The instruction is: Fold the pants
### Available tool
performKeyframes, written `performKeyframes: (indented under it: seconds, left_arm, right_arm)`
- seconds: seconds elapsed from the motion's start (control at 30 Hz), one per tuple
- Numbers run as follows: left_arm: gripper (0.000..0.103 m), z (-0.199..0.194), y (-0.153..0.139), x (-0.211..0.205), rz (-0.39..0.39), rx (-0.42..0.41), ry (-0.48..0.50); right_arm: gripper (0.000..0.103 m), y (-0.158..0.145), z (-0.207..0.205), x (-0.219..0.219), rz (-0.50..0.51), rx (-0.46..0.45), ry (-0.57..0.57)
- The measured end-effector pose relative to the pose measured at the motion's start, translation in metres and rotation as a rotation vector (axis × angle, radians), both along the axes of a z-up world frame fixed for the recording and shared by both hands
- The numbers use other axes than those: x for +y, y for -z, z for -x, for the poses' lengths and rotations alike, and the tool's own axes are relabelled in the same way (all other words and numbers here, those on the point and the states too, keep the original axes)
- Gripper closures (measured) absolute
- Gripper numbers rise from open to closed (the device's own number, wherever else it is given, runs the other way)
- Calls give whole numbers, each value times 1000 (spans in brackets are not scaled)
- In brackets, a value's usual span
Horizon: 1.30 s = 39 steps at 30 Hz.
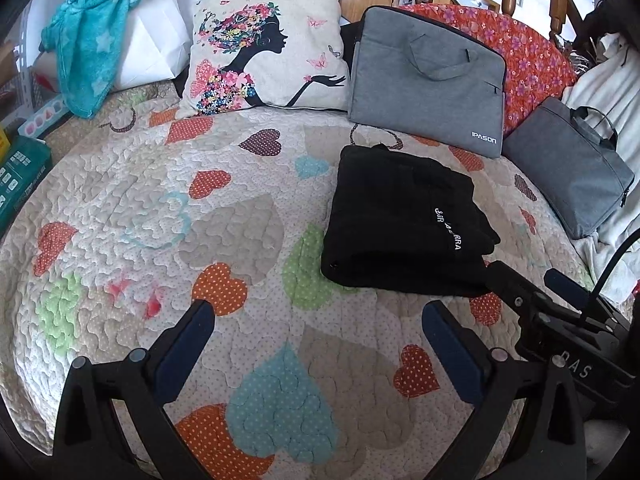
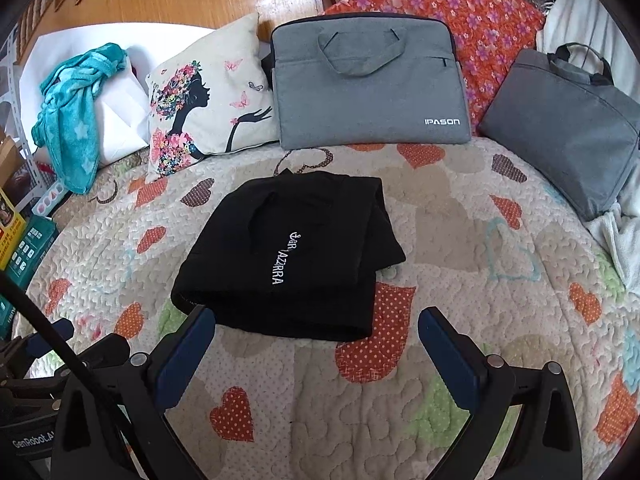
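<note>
Nearest the left wrist camera, the left gripper (image 1: 318,322) stands wide apart and empty over the heart-patterned quilt (image 1: 160,220), its blue-padded fingers (image 1: 192,340) cut off below by the edge of the view. At the lower right of that view the right gripper's (image 1: 524,284) dark frame pokes in, only part of it showing, with a black cable crossing in front; its lettering is half hidden.

In the right wrist view the right gripper (image 2: 316,330) is likewise spread wide, holding nothing. Its left finger tip (image 2: 196,328) overlaps the near left corner of the black pants (image 2: 288,256) — whether it touches the cloth cannot be told. The left gripper's body sits low at the left edge, mostly cut off.

The pants lie folded into a compact stack on the quilt, just ahead of the right gripper and ahead-right of the left one (image 1: 404,220). White lettering runs along the top layer; a fold breaks the word, so it cannot be read in full.

Farther back, a cushion printed with a floral silhouette (image 2: 208,112) leans beside a grey IPASON laptop bag (image 2: 368,88), which partly hides a red floral cushion (image 2: 480,20). A second grey bag (image 2: 568,128) lies at the right, and a turquoise towel (image 2: 72,120) drapes over something white at the left — too covered to identify.
</note>
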<state>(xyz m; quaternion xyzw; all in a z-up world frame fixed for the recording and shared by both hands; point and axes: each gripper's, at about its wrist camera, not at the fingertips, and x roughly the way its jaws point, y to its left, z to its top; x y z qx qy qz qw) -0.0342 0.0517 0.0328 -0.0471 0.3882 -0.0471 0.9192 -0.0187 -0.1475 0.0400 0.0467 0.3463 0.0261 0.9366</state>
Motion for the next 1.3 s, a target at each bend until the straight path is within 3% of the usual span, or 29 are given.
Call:
performKeyframes:
  seconds: [0.17, 0.8, 0.93, 1.03, 1.17, 1.3]
  left_arm:
    - [0, -4, 4, 1, 28, 34, 4]
    - [0, -7, 13, 7, 22, 77, -12]
    - [0, -12, 21, 13, 84, 128, 1]
    - [0, -22, 40, 16, 104, 224, -5]
    - [0, -33, 76, 16, 96, 399, -21]
    - [0, -26, 80, 3, 1, 379, 16]
  right_arm:
    - [0, 3, -2, 1, -12, 19, -5]
    - [0, 5, -4, -6, -10, 38, 33]
    - [0, 6, -5, -10, -26, 46, 45]
    - [0, 8, -7, -13, -42, 60, 51]
    - [0, 22, -15, -22, -117, 148, 57]
    - [0, 58, -27, -43, -257, 337, 118]
